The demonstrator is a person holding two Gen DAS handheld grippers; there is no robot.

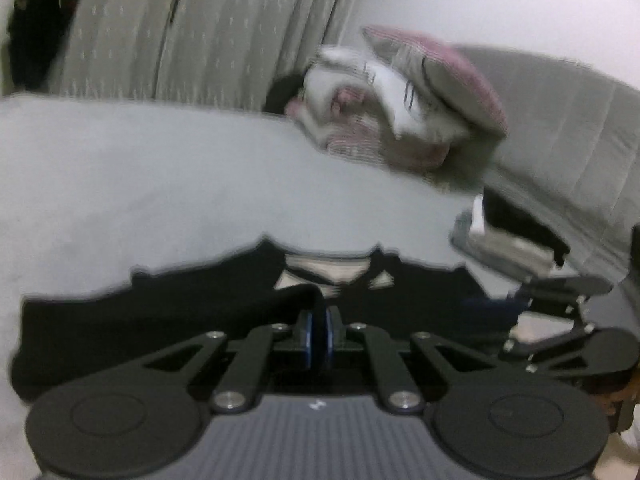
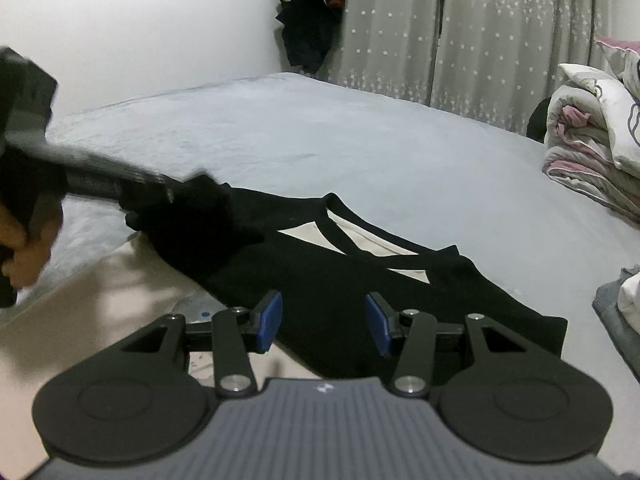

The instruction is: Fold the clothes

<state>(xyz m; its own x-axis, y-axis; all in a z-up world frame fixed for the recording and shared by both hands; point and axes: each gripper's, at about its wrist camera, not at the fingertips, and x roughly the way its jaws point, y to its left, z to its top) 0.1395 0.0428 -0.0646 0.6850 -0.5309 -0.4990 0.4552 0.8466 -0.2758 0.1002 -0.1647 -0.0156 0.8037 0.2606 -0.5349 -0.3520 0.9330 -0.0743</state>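
- A black garment (image 2: pixel 360 276) is laid flat near the front edge of a grey bed (image 2: pixel 320 136).
- A fold of it is pinched by the left gripper (image 1: pixel 319 330).
- The right gripper (image 2: pixel 324 322) is held half open over its hem, nothing clasped.
- Star-patterned curtains (image 2: pixel 480 40) and stacked quilts (image 2: pixel 592 136) are seen behind.

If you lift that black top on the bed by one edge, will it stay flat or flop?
The black top would probably flop: it lies limp on the bed, and the fold pinched in the left hand-held gripper bends softly. It looks thin, so likely light. One edge hangs over the bed's side, so a push might slide it off.
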